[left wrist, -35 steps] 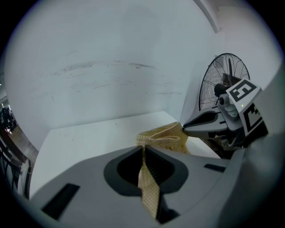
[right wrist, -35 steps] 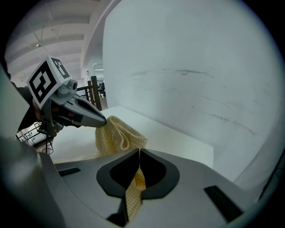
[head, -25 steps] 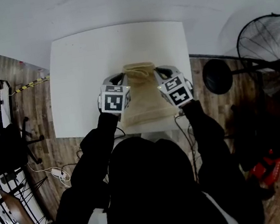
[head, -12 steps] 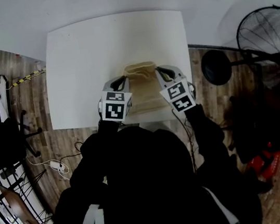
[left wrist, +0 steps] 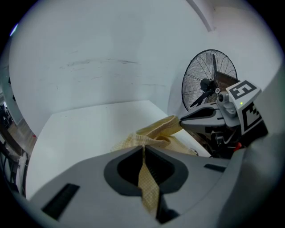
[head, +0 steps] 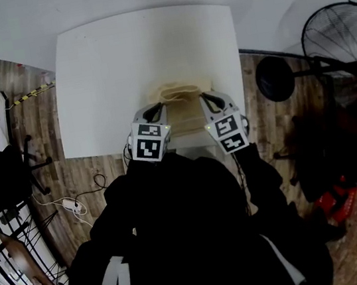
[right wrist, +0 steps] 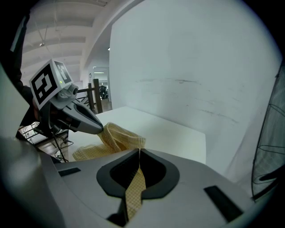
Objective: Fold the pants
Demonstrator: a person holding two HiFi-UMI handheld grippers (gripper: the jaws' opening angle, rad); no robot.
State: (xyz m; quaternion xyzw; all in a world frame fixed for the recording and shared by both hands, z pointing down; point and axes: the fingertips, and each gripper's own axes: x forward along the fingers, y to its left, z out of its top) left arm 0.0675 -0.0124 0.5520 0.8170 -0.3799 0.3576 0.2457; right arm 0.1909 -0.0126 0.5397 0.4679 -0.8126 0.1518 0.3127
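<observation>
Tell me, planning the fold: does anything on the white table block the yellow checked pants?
Nothing visible does; left gripper and right gripper are shut on the yellow checked pants, alone on the white table.

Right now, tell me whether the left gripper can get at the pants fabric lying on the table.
Probably not yet: the left gripper is shut on a fold of the pants, so it is occupied. The fabric lies just ahead on the table with nothing between, but the gripper would have to let go first.
</observation>
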